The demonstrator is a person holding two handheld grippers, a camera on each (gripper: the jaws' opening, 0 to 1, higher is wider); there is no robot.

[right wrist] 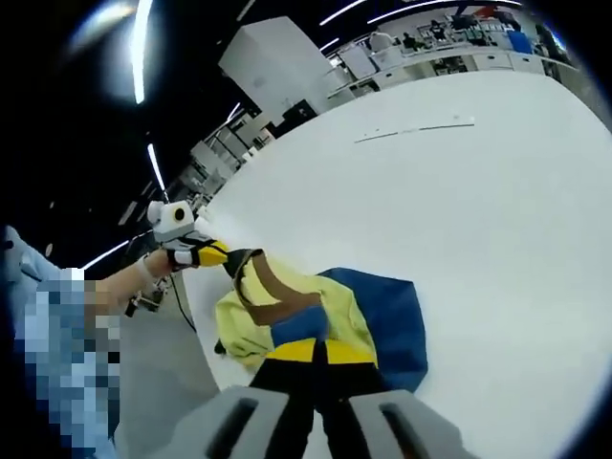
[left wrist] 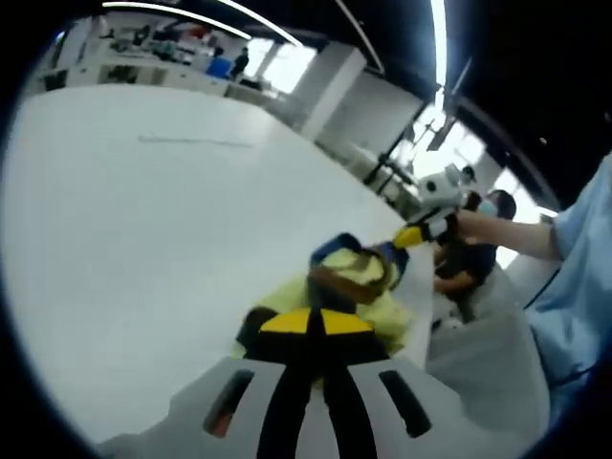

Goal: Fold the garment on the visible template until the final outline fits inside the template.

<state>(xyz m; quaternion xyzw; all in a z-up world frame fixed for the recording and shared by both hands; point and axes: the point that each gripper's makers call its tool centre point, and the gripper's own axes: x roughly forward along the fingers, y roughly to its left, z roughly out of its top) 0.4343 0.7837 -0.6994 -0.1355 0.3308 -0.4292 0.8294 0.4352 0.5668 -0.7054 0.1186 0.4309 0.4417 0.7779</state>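
White table (left wrist: 143, 220) open; garment (right wrist: 316, 311) bunched near edge.

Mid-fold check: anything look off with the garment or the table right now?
Yes. The garment is bunched in a crumpled heap at the edge of the white table, lifted between the left gripper and right gripper, not lying flat. No damage visible.

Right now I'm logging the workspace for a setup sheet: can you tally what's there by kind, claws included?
Garments: 1, a yellow, blue and brown garment bunched on the white table.
Claws: 2, the left claw and the right claw, each shut on the garment.
Tables: 1.
Thin line marks on the table: 1.
Total: 5.
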